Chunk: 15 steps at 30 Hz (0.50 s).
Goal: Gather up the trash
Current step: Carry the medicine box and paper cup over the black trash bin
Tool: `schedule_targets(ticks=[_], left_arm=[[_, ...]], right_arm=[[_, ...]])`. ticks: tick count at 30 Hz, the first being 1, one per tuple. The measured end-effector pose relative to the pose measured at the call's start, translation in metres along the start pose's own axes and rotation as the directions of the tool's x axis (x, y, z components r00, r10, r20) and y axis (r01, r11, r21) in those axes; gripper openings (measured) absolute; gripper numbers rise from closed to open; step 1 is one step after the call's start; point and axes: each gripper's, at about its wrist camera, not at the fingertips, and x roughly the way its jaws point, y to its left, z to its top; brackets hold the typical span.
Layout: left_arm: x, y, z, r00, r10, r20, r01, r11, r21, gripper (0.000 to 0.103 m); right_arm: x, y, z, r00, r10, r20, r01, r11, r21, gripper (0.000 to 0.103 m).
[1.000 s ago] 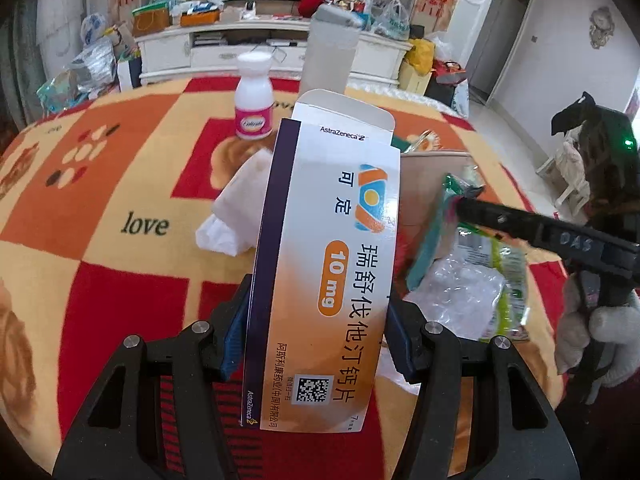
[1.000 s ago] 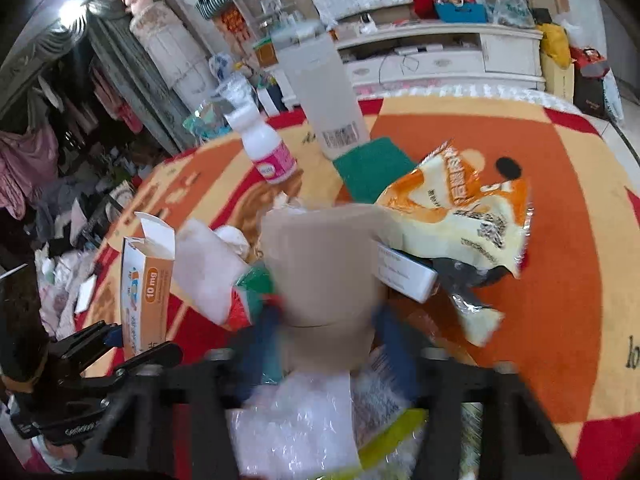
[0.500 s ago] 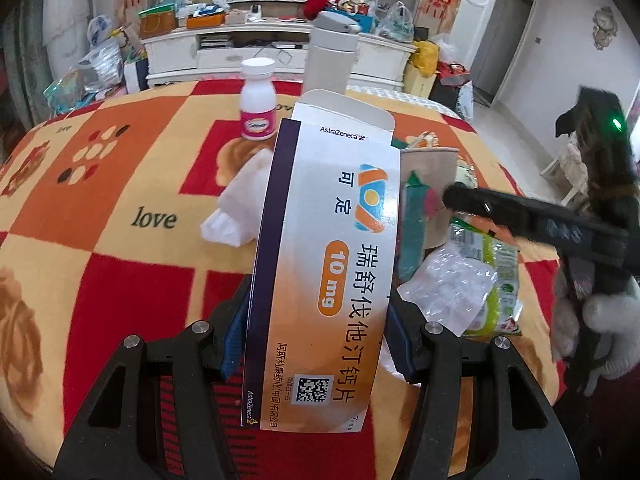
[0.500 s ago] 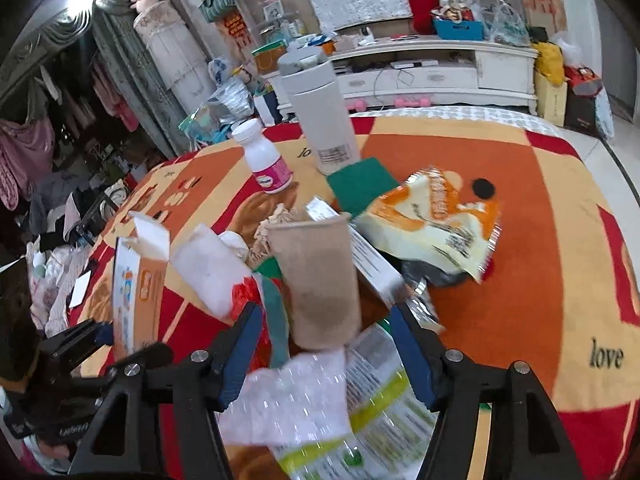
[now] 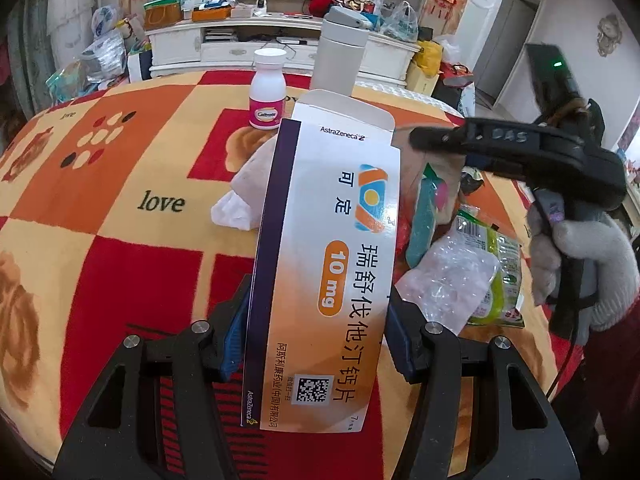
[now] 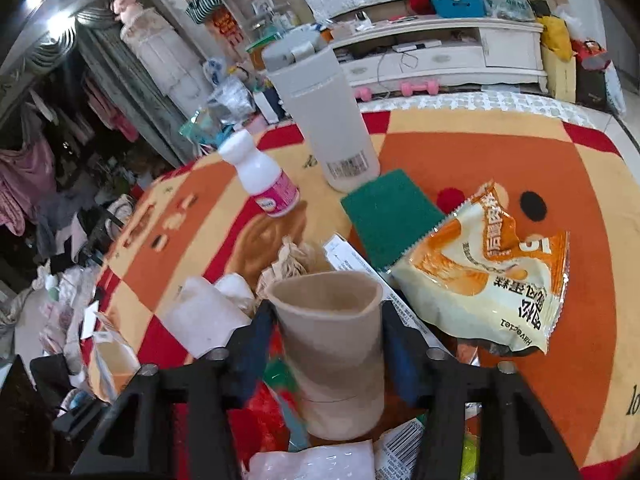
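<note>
My left gripper is shut on a white and orange medicine box, held upright above the table. My right gripper has its blue pads on both sides of a brown paper cup and looks shut on it. The cup stands in a trash pile: clear plastic wrap, an orange snack bag, crumpled tissue, a red and green wrapper. In the left wrist view the right gripper reaches over the pile, with clear plastic and a green packet below.
A tall white thermos and a white pill bottle with a pink label stand at the back of the patterned tablecloth. A green pad lies by the thermos. White tissue lies behind the box.
My right gripper has moved forward and closed around the paper cup, which was blurred and moving before. The left gripper keeps the box still.
</note>
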Motion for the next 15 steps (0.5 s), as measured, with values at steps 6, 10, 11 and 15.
schedule_targets(ticks=[6, 10, 11, 15], left_arm=[[-0.008, -0.02, 0.006, 0.999, -0.035, 0.022, 0.035, 0.999, 0.022, 0.057], [-0.013, -0.048, 0.012, 0.996, -0.077, 0.034, 0.075, 0.995, 0.06, 0.057], [-0.014, -0.061, 0.014, 0.995, -0.098, 0.029, 0.096, 0.992, 0.08, 0.057], [-0.011, -0.103, 0.015, 0.989, -0.145, 0.011, 0.142, 0.981, 0.134, 0.057]], right_arm=[[-0.059, -0.009, -0.008, 0.993, 0.021, 0.119, -0.022, 1.0, 0.003, 0.049], [-0.106, -0.022, -0.026, 0.985, 0.004, 0.175, -0.005, 1.0, 0.004, 0.049], [-0.114, -0.026, -0.03, 0.984, -0.007, 0.178, 0.005, 1.0, 0.009, 0.049], [-0.148, -0.055, -0.053, 0.98, -0.059, 0.188, 0.052, 0.998, 0.04, 0.049]])
